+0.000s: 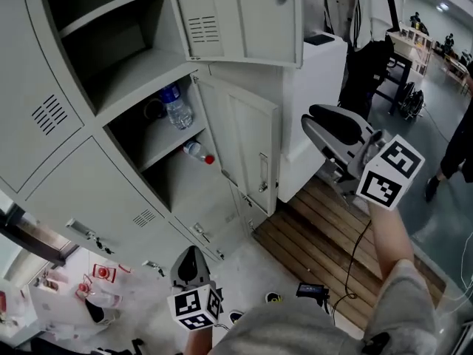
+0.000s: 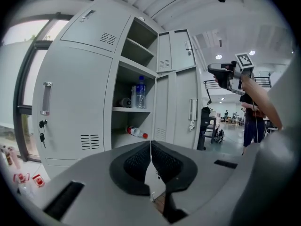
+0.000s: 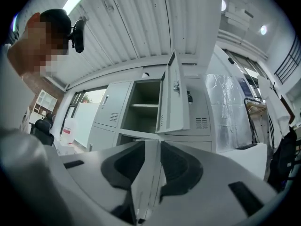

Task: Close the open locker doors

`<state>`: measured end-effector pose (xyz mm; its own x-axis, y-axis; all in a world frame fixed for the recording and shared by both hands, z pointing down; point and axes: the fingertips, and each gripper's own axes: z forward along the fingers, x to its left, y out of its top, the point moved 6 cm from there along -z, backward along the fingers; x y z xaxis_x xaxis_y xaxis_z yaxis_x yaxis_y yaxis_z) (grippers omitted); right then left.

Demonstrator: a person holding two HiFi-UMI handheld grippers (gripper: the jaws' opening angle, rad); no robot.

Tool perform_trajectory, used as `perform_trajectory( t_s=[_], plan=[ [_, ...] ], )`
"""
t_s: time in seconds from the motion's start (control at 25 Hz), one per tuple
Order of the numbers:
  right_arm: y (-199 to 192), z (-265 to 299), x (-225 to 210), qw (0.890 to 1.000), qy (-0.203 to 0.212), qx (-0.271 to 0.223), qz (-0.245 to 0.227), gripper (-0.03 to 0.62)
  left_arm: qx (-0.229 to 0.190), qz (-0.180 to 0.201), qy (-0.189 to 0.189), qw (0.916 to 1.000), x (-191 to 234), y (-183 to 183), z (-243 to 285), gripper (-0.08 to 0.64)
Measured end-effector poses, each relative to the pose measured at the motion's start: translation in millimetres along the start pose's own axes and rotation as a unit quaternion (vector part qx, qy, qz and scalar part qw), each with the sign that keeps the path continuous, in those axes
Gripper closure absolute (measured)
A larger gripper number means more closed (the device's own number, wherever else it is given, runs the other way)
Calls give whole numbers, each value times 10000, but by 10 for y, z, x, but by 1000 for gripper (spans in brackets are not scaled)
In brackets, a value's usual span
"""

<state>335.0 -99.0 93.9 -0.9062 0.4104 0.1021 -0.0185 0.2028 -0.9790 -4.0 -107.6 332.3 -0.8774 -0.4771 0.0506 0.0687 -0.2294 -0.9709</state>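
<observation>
Your left gripper sits lowest and closest, at the bottom of the head view. Its jaws are pressed together with nothing between the pads, and it points toward the locker from well back.

Two doors of that locker stand open. The upper door is swung out from a compartment with one bare shelf. The lower door hangs out below it, its handle on the outer face. Both are hinged on the right side of their openings. The compartments to the left of them are closed.

Your right gripper is raised beside the lower door, close to its free edge but apart from it in the head view. Its jaws stand partly open and grip nothing. In the right gripper view the lower door's edge shows through the gap between them, with the upper door above.

Inside the lower compartment, a clear bottle stands upright on the shelf beside a dark round thing. A red-capped bottle lies on its side on the level below.

Right of the locker stands a white cabinet, with a slatted wooden platform on the floor in front of it. A person stands farther off at the right edge.
</observation>
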Motion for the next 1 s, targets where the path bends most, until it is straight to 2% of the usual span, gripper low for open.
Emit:
perform_trajectory(
  t_s=[0.24,0.44,0.68,1.0],
  plan=[
    [152,152,-578,9996,-80,-276,-46,496,-57,48,125,9999,-246,65,123,549],
    [216,310,-865,9993,88,-363,37,495,-105,18,341,9994,-361,64,144,549],
    [241,465,-918,9978,540,-383,73,495,-117,-72,591,9982,-401,16,164,549],
    [248,488,-905,9950,892,-406,208,496,-135,-98,703,9974,-449,-13,143,549]
  ],
)
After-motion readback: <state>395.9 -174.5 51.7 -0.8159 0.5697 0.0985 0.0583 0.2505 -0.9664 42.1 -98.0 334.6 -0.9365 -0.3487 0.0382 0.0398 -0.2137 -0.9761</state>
